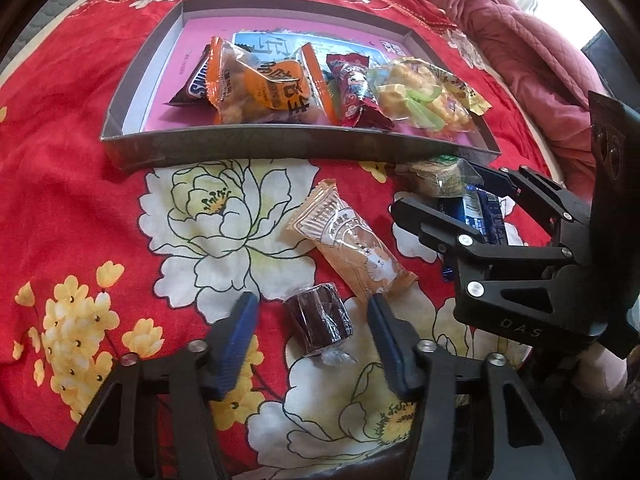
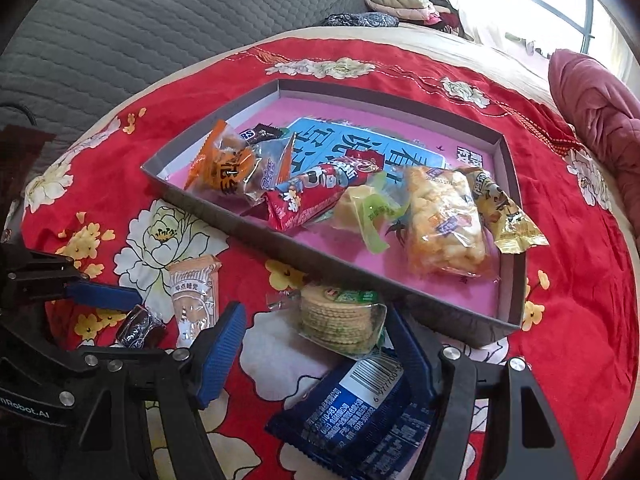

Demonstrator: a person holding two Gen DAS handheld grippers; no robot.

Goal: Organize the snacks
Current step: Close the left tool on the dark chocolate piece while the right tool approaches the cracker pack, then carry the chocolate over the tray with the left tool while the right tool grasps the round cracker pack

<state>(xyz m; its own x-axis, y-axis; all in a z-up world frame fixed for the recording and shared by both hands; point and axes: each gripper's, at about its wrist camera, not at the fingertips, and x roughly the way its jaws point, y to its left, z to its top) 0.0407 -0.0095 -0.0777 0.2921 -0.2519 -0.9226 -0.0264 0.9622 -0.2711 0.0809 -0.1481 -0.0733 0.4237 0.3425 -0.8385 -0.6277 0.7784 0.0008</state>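
Squarely between left gripper (image 1: 314, 336) fingers — dark candy (image 1: 320, 318).

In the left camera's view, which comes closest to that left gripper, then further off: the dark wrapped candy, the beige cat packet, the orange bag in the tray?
1. dark wrapped candy: between the left gripper jaws.
2. beige cat packet: just beyond, on the cloth.
3. orange bag: farthest, inside the tray.

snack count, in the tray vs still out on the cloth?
In the tray: 6 visible (brown bar, orange pack, blue-orange pack, red pack, green-wrapped pack, yellow puffed pack)
On the cloth: 4 (dark roll, peach pack, biscuit stack, blue pack)
Total: 10
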